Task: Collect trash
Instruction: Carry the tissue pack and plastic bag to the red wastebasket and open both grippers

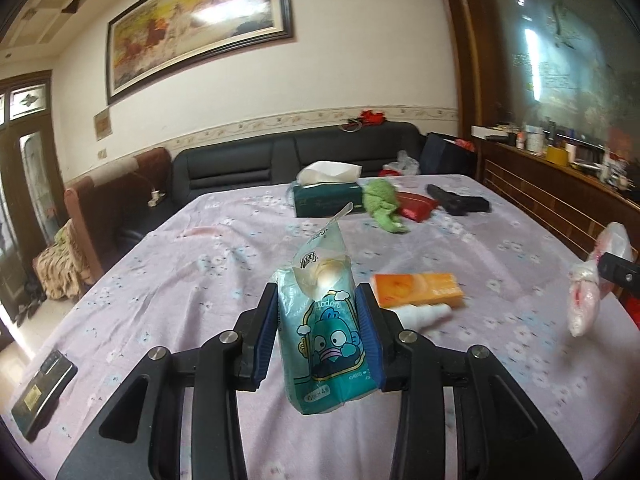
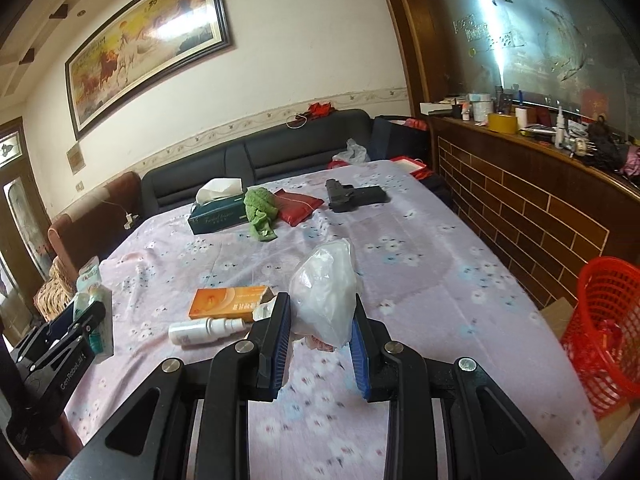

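Your left gripper [image 1: 318, 300] is clamped on a teal cartoon-printed wrapper [image 1: 326, 324], blue pads pressing both of its sides; the wrapper stands upright, lifted clear of the tablecloth [image 1: 192, 264]. Just right of it lie an orange box [image 1: 418, 288] and a white spray bottle [image 1: 420, 314], side by side and close to your right finger. Your right gripper [image 2: 320, 312] grips a crumpled clear plastic bag [image 2: 326, 292], also off the cloth.

Ahead of both grippers the middle of the table is open cloth. At the far end sit a green tissue box [image 2: 218, 214], a green cloth [image 2: 261, 210], a red pouch [image 2: 298, 206] and a black pistol-shaped object [image 2: 352, 198], well apart from you. A dark phone [image 1: 42, 390] rests near the table's left edge.

Off the table's right edge, below tabletop level, stands a red mesh basket [image 2: 604, 332], beside the wooden cabinet [image 2: 520, 208]. Sofas [image 1: 288, 156] line the far and left sides.
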